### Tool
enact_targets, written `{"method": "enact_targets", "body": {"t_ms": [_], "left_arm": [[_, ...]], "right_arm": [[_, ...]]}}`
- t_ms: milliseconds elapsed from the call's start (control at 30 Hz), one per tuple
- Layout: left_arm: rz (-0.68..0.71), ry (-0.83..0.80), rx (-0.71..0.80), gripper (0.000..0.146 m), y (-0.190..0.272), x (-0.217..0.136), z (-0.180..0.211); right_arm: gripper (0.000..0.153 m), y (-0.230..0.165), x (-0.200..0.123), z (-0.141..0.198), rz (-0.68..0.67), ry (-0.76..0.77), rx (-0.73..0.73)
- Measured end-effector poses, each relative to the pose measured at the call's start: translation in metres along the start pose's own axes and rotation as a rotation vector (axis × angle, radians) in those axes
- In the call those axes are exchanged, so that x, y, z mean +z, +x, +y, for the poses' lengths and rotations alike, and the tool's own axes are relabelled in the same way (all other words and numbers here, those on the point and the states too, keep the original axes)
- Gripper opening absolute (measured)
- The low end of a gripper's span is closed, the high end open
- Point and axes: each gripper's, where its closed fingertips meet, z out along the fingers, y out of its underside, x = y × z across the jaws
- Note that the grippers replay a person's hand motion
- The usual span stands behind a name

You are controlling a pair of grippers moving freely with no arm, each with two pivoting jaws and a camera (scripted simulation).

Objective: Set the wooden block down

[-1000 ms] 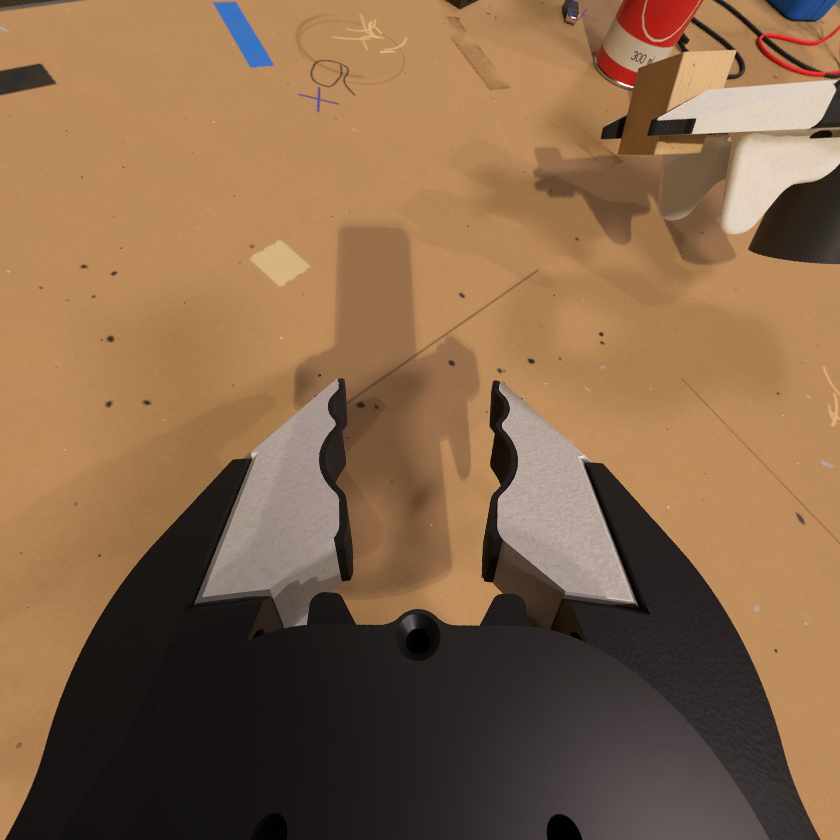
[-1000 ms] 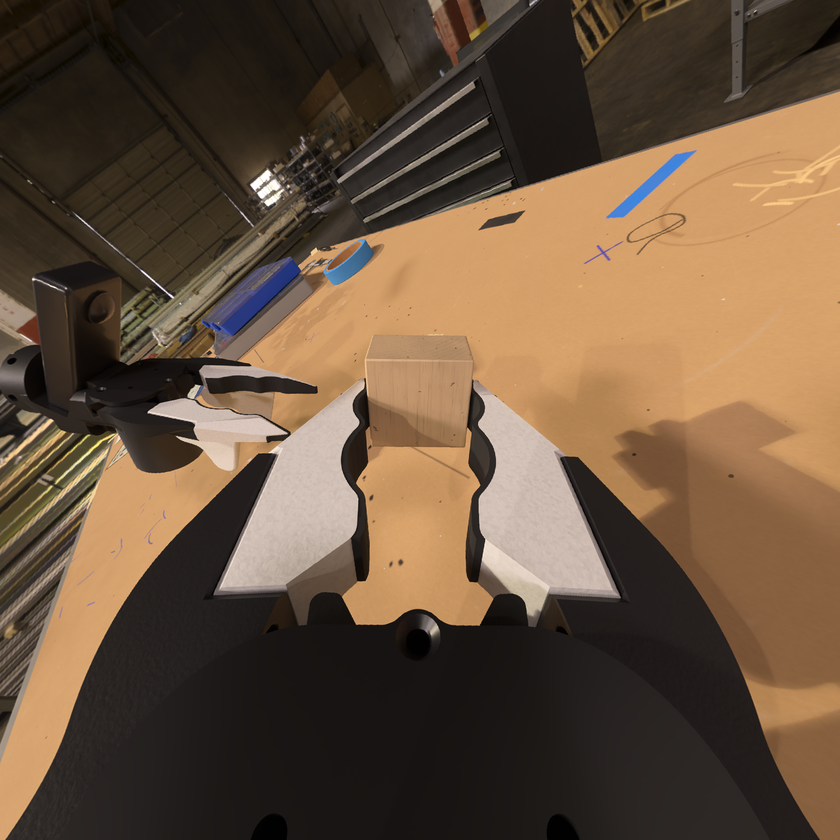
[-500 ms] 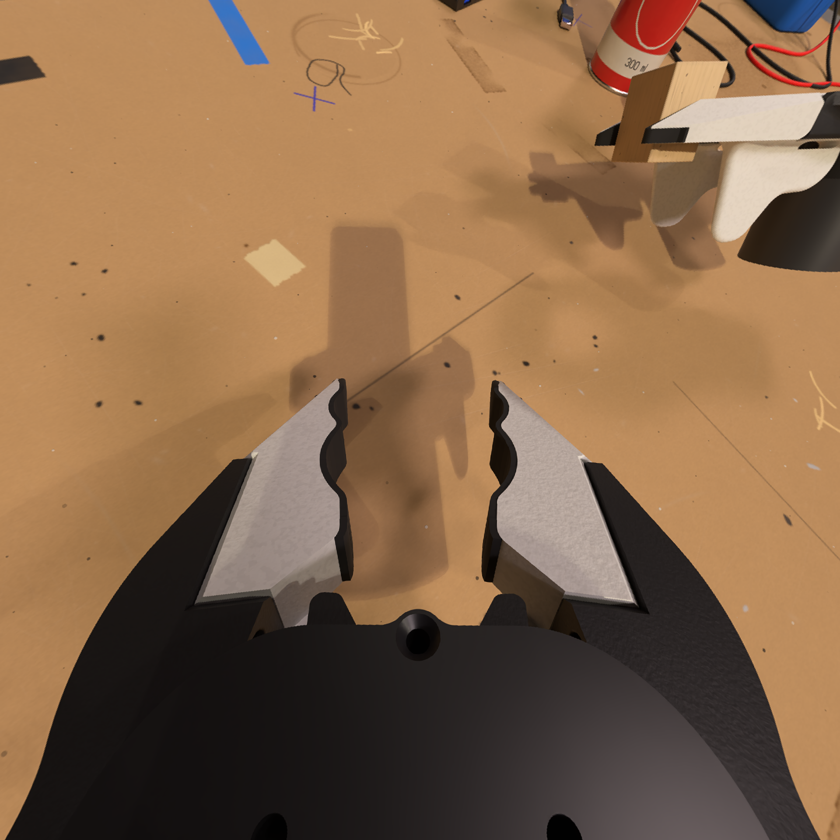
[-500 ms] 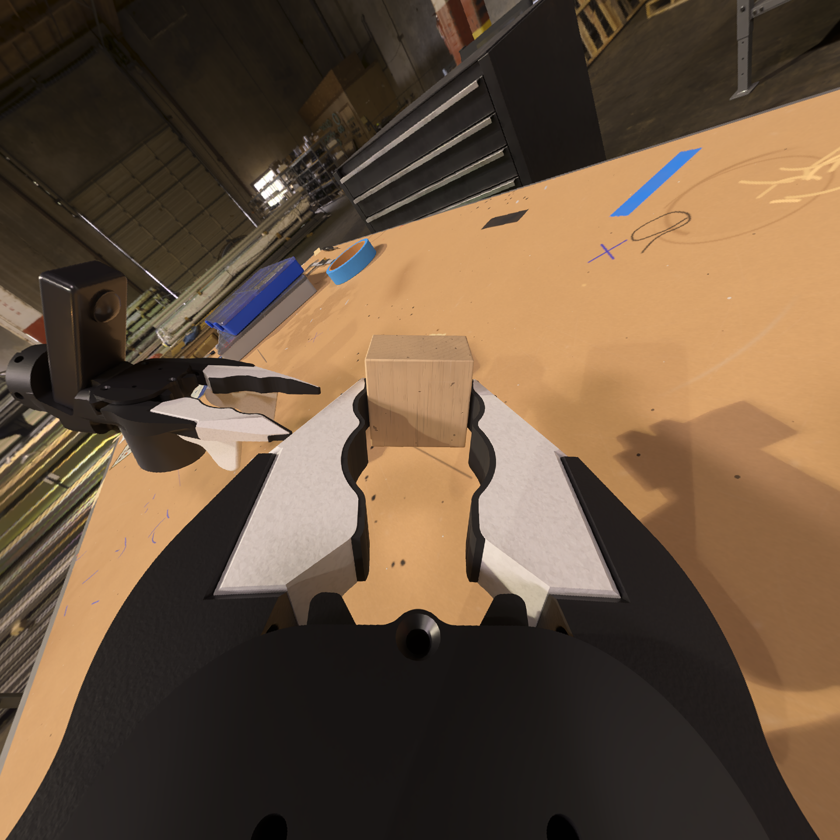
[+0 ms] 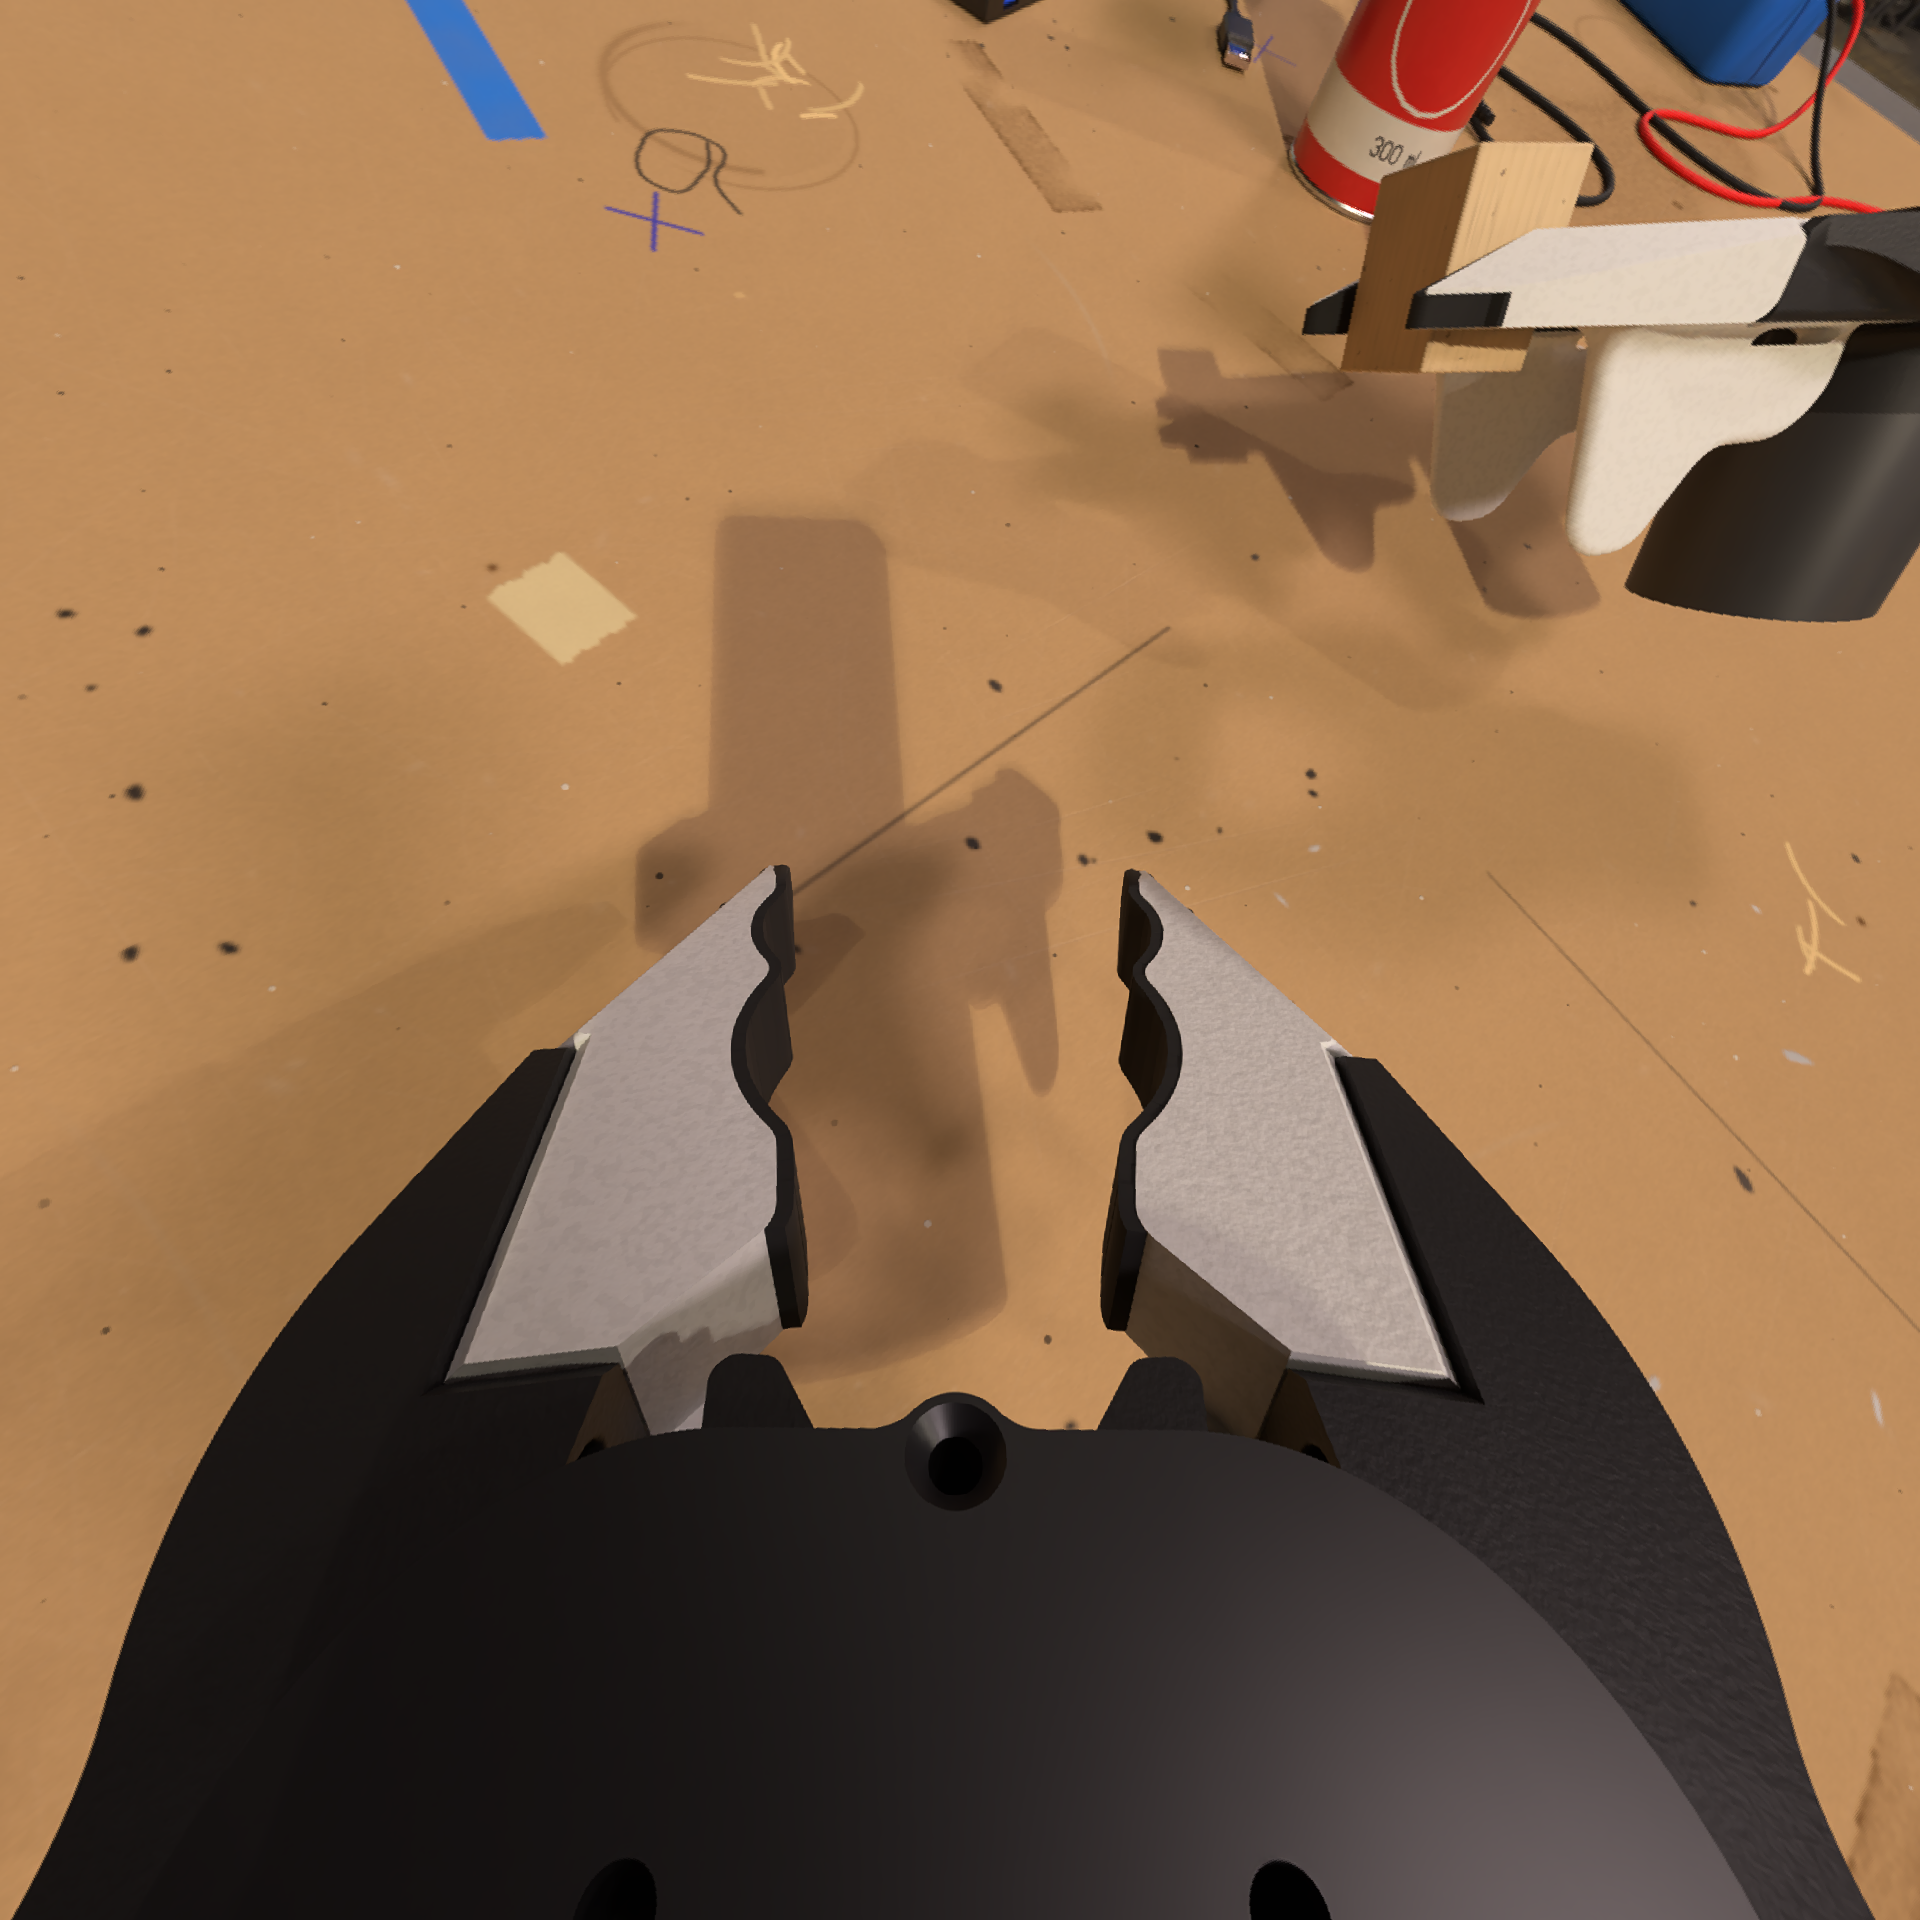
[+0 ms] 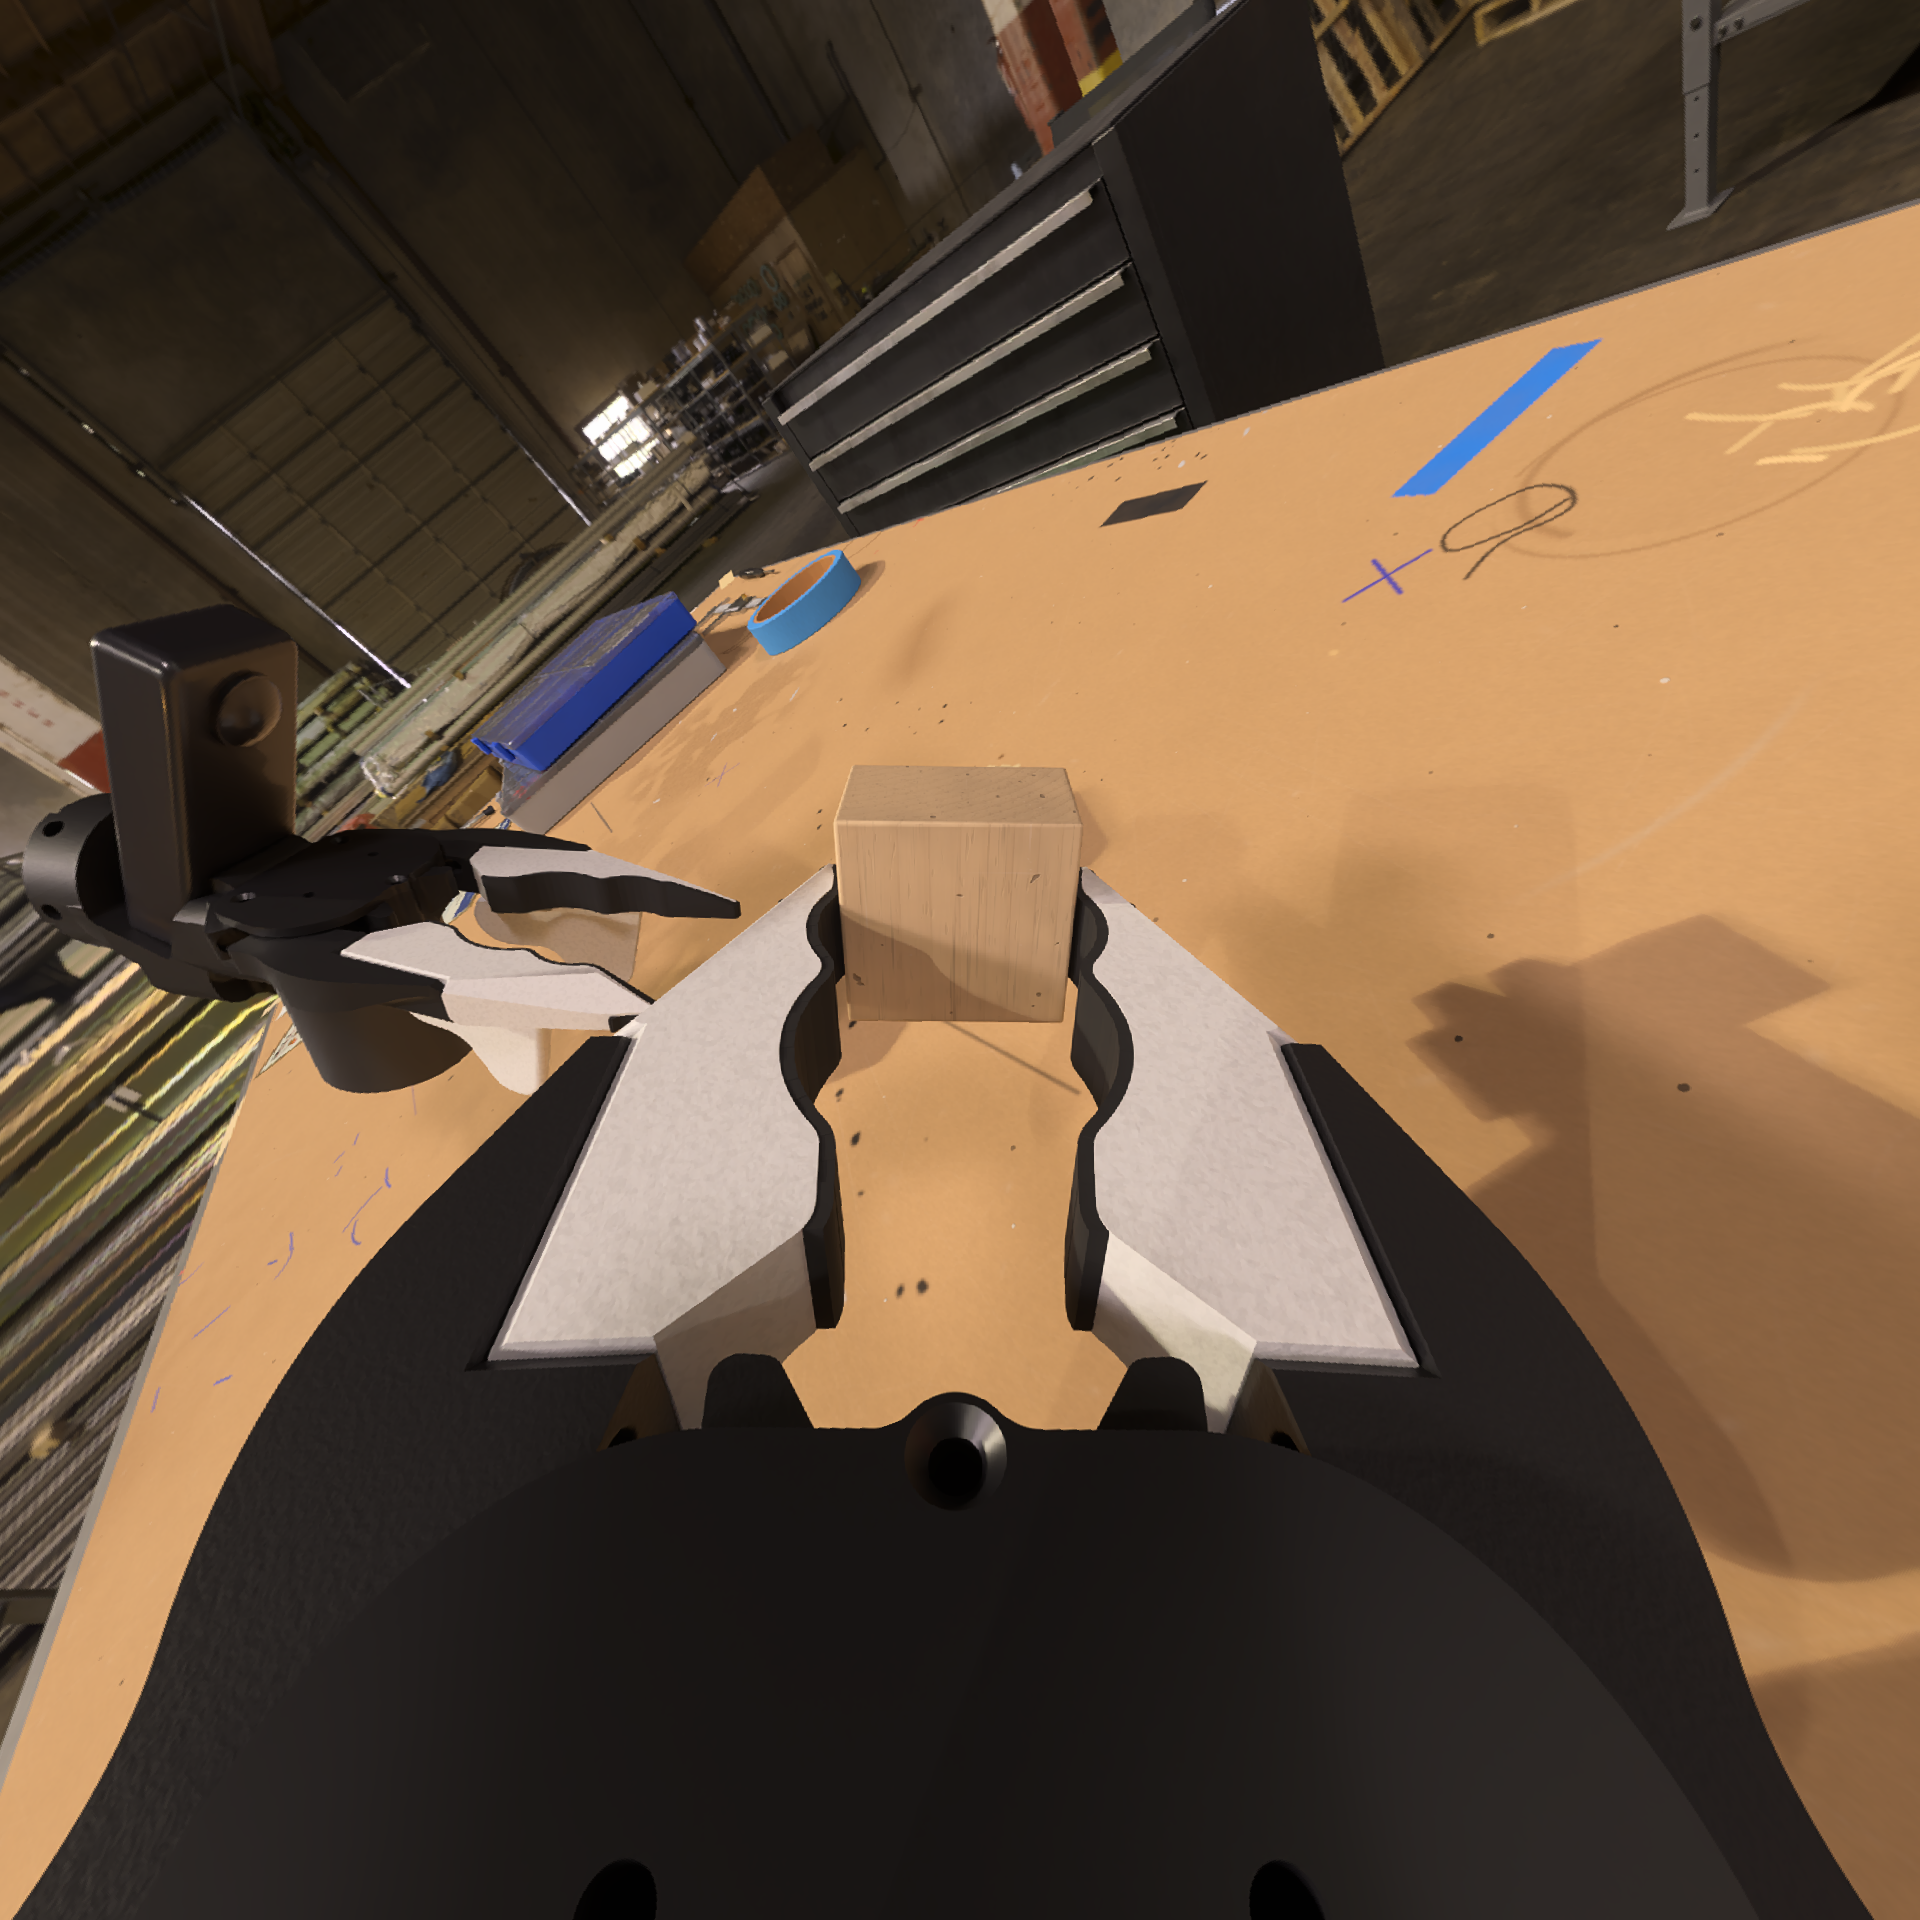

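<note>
The wooden block (image 6: 956, 894) is a pale cube clamped between the fingertips of my right gripper (image 6: 956, 878), which is shut on it. In the left wrist view the block (image 5: 1475, 229) hangs a little above the brown table (image 5: 312, 416), with its shadow beneath it, and the right gripper (image 5: 1382, 312) shows at the upper right. My left gripper (image 5: 954, 883) is open and empty over bare table. It also shows in the right wrist view (image 6: 686, 966), just left of the block.
A red can (image 5: 1403, 94), red and black cables (image 5: 1714, 135) and a blue box (image 5: 1725, 31) lie behind the block. A blue tape roll (image 6: 805, 613) and a flat blue case (image 6: 592, 686) sit near the table's edge. A dark drawer cabinet (image 6: 1039, 343) stands beyond.
My left gripper has shifted to the right, closer to the right gripper. The right gripper has stayed shut on the block and has hardly moved.
</note>
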Motion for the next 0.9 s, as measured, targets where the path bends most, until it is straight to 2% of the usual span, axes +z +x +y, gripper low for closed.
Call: {"method": "enact_targets", "body": {"t_ms": [533,900], "left_arm": [[0.082,0.030,-0.002,0.063,0.021,0.010,-0.005],[0.058,0.129,-0.096,0.064,-0.003,-0.007,-0.016]], "right_arm": [[0.041,0.000,0.001,0.001,-0.001,-0.006,-0.001],[0.041,0.001,0.001,0.001,0.004,-0.007,-0.006]]}}
